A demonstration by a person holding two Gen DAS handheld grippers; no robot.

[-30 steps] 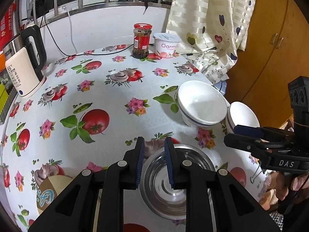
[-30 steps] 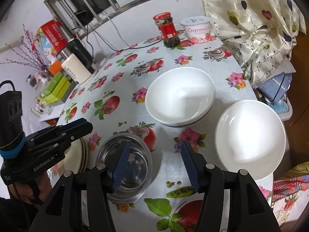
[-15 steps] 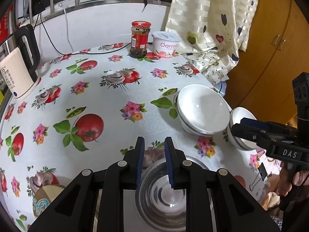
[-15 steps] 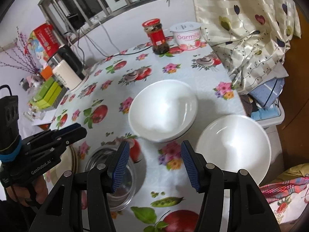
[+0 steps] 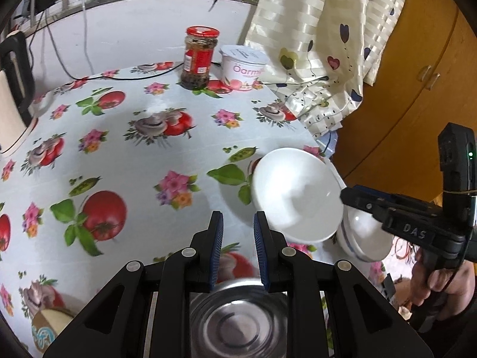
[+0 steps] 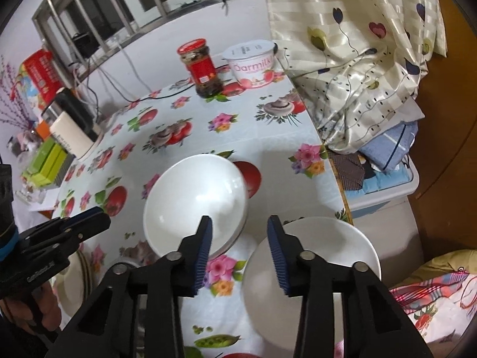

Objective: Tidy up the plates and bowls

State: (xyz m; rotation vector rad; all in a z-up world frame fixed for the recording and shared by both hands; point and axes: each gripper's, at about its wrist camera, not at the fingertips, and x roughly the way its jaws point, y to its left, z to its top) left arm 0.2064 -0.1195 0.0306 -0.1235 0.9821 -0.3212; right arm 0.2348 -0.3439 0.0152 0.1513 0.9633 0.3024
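Now | yogurt tub [image 6: 253, 64]: "Oarmilk" | left gripper [image 5: 237, 249]: fingers narrowly apart, empty | right gripper [image 6: 240, 252]: "DAS", fingers closing, empty

Two white bowls stand upright near the right edge of the tabletop [image 6: 184, 155]: a larger white bowl [image 6: 196, 200] further in, and a second white bowl [image 6: 313, 271] with blue bands on its outer wall at the very edge, nearly touching it. A steel bowl [image 5: 238, 319] sits upright by the near edge, and stacked plates [image 6: 74, 280] lie left of it.
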